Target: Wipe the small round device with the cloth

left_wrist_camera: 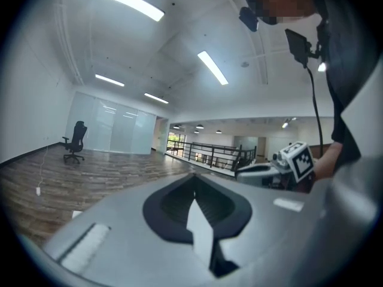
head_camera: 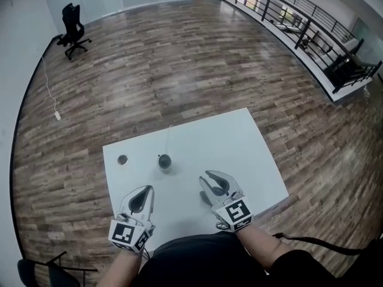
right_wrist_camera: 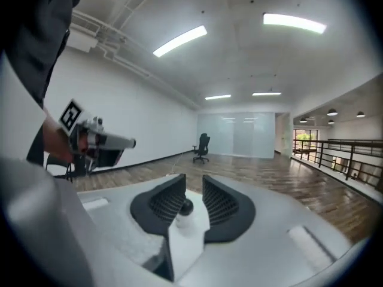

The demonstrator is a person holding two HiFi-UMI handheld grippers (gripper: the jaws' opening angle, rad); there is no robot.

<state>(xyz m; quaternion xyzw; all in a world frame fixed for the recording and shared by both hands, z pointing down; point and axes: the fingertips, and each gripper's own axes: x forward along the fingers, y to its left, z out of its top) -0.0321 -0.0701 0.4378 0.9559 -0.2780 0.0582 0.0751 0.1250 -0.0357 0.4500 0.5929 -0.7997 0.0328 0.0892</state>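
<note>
On the white table a small round device lies flat near the left edge. A small dark-capped bottle stands to its right, and it also shows through the gap of the right jaws. My left gripper hovers near the table's front, jaw tips together, empty. My right gripper is raised over the front middle and points toward the bottle. Its jaws stand a little apart with nothing between them. I see no cloth in any view.
Wooden floor surrounds the table. An office chair stands far back left, with a white cable on the floor near it. A black railing runs along the back right. The person's dark torso is at the table's front edge.
</note>
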